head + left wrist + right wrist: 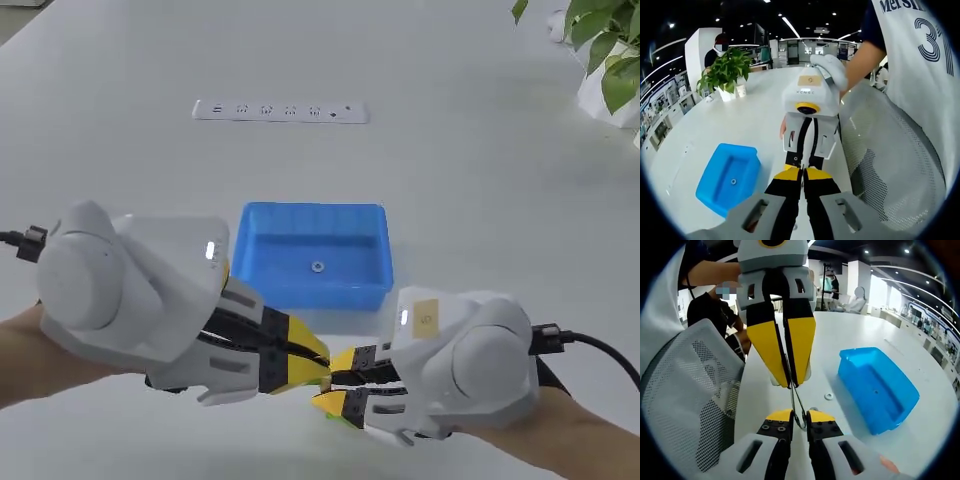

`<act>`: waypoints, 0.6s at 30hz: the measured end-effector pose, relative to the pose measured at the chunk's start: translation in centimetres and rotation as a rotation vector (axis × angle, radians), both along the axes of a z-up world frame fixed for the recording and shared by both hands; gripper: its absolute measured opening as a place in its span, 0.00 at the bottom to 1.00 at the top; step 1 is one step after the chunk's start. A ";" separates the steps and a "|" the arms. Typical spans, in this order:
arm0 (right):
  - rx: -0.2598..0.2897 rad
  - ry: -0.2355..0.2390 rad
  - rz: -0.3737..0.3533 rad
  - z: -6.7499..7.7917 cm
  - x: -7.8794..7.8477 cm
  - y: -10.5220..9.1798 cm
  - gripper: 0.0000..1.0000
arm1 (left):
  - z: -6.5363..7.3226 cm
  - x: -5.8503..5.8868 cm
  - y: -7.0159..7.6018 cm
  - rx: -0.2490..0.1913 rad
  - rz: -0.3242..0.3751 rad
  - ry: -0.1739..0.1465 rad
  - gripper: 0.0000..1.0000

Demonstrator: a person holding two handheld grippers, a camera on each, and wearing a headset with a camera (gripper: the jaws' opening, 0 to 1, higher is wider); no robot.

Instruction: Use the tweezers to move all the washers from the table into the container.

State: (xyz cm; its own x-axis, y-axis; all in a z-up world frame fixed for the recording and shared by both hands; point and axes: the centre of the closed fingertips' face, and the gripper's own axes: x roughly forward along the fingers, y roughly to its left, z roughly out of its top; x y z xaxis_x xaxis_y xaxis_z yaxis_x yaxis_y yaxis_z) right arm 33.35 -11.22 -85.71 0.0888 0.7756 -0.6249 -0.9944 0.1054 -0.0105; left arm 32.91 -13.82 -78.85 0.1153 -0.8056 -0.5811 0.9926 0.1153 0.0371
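now left claw [322, 363] and right claw [336, 383], tip to tip, pinch tweezers [796, 401].

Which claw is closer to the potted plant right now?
Right. The right claw has its body on the plant's side of the table. The left claw faces it from the far side, and both pinch the tweezers.
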 end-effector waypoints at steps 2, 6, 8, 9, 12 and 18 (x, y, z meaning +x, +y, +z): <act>-0.003 -0.005 0.006 0.1 0.0 0.0 0.12 | 0.1 -0.1 0.1 0.006 -0.002 -0.004 0.06; 0.000 -0.014 0.010 0.5 0.0 0.1 0.12 | 0.5 0.0 0.2 0.005 0.000 -0.013 0.06; 0.003 -0.021 0.013 0.8 0.0 0.2 0.12 | 0.8 0.0 0.3 0.004 0.000 -0.017 0.06; 0.006 -0.022 0.012 1.1 0.1 0.2 0.12 | 1.1 0.0 0.3 0.005 -0.001 -0.022 0.06; 0.030 -0.029 0.002 2.2 0.4 0.5 0.12 | 2.2 0.2 0.3 -0.007 -0.002 -0.032 0.06; 0.065 -0.074 -0.011 4.7 1.4 0.8 0.11 | 4.6 1.3 0.8 -0.019 0.001 -0.080 0.06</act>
